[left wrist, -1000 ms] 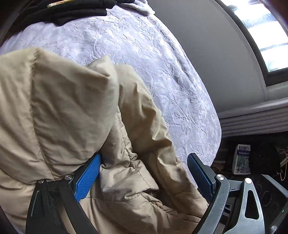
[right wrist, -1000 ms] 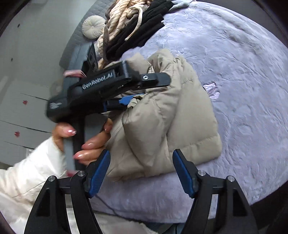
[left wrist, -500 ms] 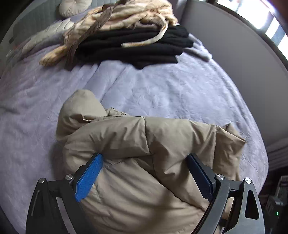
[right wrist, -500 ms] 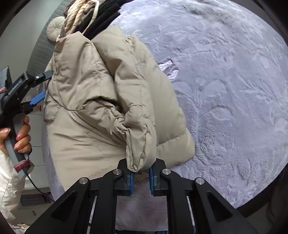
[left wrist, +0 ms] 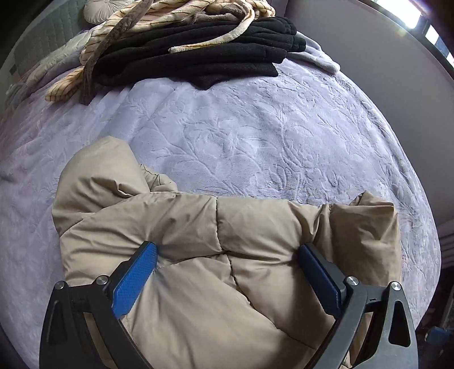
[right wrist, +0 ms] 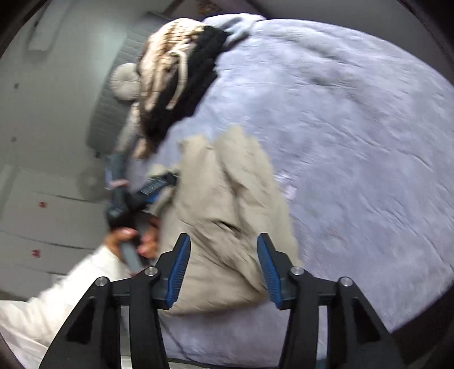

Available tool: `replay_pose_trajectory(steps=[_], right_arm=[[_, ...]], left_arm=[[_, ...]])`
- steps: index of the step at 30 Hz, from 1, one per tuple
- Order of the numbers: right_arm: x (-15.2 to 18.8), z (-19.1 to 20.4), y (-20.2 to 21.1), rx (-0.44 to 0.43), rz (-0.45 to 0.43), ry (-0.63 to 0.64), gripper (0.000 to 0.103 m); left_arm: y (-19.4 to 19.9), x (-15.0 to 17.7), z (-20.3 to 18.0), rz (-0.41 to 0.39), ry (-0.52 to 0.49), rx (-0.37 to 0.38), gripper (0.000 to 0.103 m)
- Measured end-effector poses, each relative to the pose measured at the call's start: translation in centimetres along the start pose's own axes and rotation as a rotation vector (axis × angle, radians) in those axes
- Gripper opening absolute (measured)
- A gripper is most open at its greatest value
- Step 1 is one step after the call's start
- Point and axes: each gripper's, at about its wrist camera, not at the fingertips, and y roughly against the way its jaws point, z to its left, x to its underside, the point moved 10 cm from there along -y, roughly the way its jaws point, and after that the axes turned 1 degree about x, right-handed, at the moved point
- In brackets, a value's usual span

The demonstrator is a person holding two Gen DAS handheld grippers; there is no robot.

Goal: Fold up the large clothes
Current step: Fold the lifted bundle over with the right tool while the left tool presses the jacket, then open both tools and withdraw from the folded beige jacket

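A beige puffer jacket (left wrist: 221,272) lies folded in a bundle on the lilac bedspread (left wrist: 255,130). My left gripper (left wrist: 227,269) is open, its blue pads (left wrist: 133,279) spread wide over the jacket's near part. In the blurred right wrist view the jacket (right wrist: 227,204) lies on the bed's near left side. My right gripper (right wrist: 224,269) is open above the jacket's near edge and holds nothing. The left gripper (right wrist: 159,187) shows there at the jacket's left side, held by a hand.
A pile of black and cream striped clothes (left wrist: 193,48) lies at the far end of the bed, with a round cushion (left wrist: 102,11) behind it. A grey wall (left wrist: 369,56) runs along the bed's right side. The bed's edge is near my right gripper.
My right gripper, shut on a jacket fold half a second ago, has let go and opened, pulling back. My left gripper stays open over the jacket, which now lies flatter.
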Motion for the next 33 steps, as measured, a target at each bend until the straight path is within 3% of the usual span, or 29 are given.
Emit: replay_pose_trajectory(steps=[1, 3, 6, 7, 8, 10, 11, 14, 16, 20, 23, 27, 29, 32, 33], right_arm=[[-0.7, 0.1, -1.9, -0.041, 0.049, -0.008, 0.054], [-1.5, -1.1, -6.3, -0.023, 0.142, -0.037, 0.054], [-1.0, -2.8, -9.8, -0.025, 0.235, -0.081, 0.054], [-1.1, -2.5, -10.0, -0.046, 0.238, -0.086, 0.04], [-1.4, -1.8, -10.0, -0.078, 0.23, -0.078, 0.014], [-1.5, -0.1, -8.7, -0.09, 0.2, -0.008, 0.008], [-1.3, 0.3, -8.0, -0.048, 0.19, 0.056, 0.007], [-0.7, -2.5, -8.1, 0.249, 0.198, 0.257, 0.006], [-0.2, -5.0, -8.3, 0.343, 0.231, 0.254, 0.0], [-0.1, -7.6, -8.7, 0.3, 0.219, 0.112, 0.0], [-0.6, -7.3, -7.0, 0.297, 0.16, 0.07, 0.0], [-2.0, -3.4, -3.0, 0.156, 0.045, 0.08, 0.004], [-2.0, -0.2, -2.4, 0.074, 0.056, 0.146, 0.004], [-0.7, 1.8, -5.0, 0.152, 0.139, 0.252, 0.004], [0.3, 0.9, -6.6, 0.236, 0.193, 0.29, 0.004]], left_arm=[[0.0, 0.0, 0.1, 0.001, 0.001, -0.001, 0.099], [0.0, 0.0, 0.1, 0.005, 0.008, -0.002, 0.099], [0.3, -0.1, 0.5, 0.005, 0.019, -0.001, 0.099], [0.4, -0.1, 0.6, 0.007, 0.026, -0.003, 0.099], [0.6, -0.1, 0.8, 0.009, 0.04, -0.005, 0.099], [1.3, -0.3, 0.9, 0.008, 0.081, 0.004, 0.099], [1.5, -0.4, 0.5, 0.005, 0.091, 0.014, 0.099], [1.3, -0.8, -1.2, 0.001, 0.072, 0.003, 0.099], [0.2, -0.9, -2.6, 0.002, 0.037, -0.043, 0.099], [-1.7, -0.5, -3.7, 0.019, -0.01, -0.11, 0.099], [-1.7, -0.4, -3.4, 0.022, -0.004, -0.105, 0.099], [-1.6, -0.3, -3.0, 0.021, 0.002, -0.099, 0.099], [-1.5, -0.4, -3.1, 0.021, 0.0, -0.106, 0.099], [-0.7, -0.3, -2.8, 0.023, 0.007, -0.115, 0.099], [-0.3, -0.2, -2.7, 0.025, 0.011, -0.119, 0.099]])
